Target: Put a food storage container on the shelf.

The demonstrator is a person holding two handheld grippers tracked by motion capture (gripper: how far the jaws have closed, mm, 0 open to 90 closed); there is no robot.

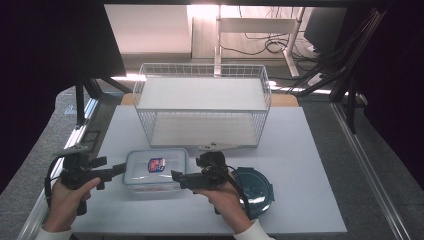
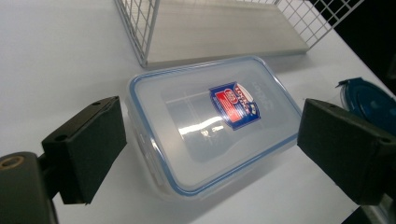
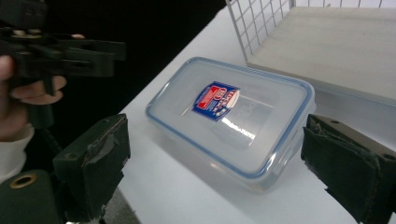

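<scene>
Lying flat on the white desk [image 1: 300,150], near its front edge and left of centre, is a clear rectangular food box [image 1: 156,168] with a blue-rimmed lid snapped on and a red-and-blue sticker [image 1: 156,164] on top. The left claw [image 1: 120,168] points at the box's left end, jaws wide apart in the left gripper view with the box [image 2: 212,123] between and beyond them, not touched. The right claw [image 1: 175,175] points at the box's right near corner; in the right gripper view its jaws also stand wide, the box [image 3: 233,119] lying ahead of them, untouched. Just right of the right hand [image 1: 225,197] a round dark blue lid [image 1: 257,187] lies flat on the desk. Behind the box, at the far middle of the desk, stands a white wire basket rack [image 1: 202,102] with two pale shelf boards.
</scene>
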